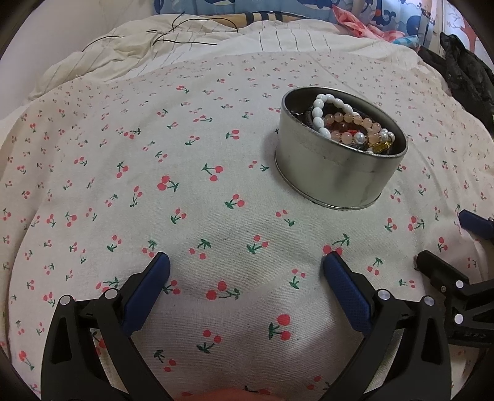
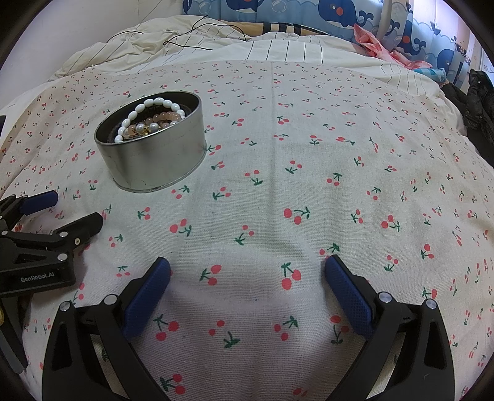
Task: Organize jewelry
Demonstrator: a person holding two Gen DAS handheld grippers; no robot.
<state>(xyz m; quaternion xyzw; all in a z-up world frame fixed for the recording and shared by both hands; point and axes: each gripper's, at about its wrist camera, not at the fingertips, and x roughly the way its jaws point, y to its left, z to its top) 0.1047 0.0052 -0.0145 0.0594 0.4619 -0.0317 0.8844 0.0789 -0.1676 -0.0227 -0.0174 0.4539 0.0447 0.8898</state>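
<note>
Covering the bed, a cherry-print cloth (image 1: 216, 160) lies under both wide-open, empty tongs (image 1: 247, 265) (image 2: 247, 266)

left gripper (image 1: 246, 260): jaws wide apart, empty, over cherry-print cloth (image 1: 191, 191) | round metal tin (image 1: 336, 172): upright on cloth, holding white bead bracelet (image 1: 321, 114) and pink bead bracelet (image 1: 358, 121) | right gripper (image 1: 444, 243): at right edge

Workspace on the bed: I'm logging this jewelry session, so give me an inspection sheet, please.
Surface: cherry-print cloth over a bed.
Job's things: round metal tin holding white bead bracelet, pink bead bracelet and more beads.
Clutter: nothing seen on the cloth besides the tin.
Grippers: left hand-held gripper and right hand-held gripper open, empty, above the cloth.
Cables: thin black cord on the striped bedding.
Surroundings: whale-print fabric, dark garment.
</note>
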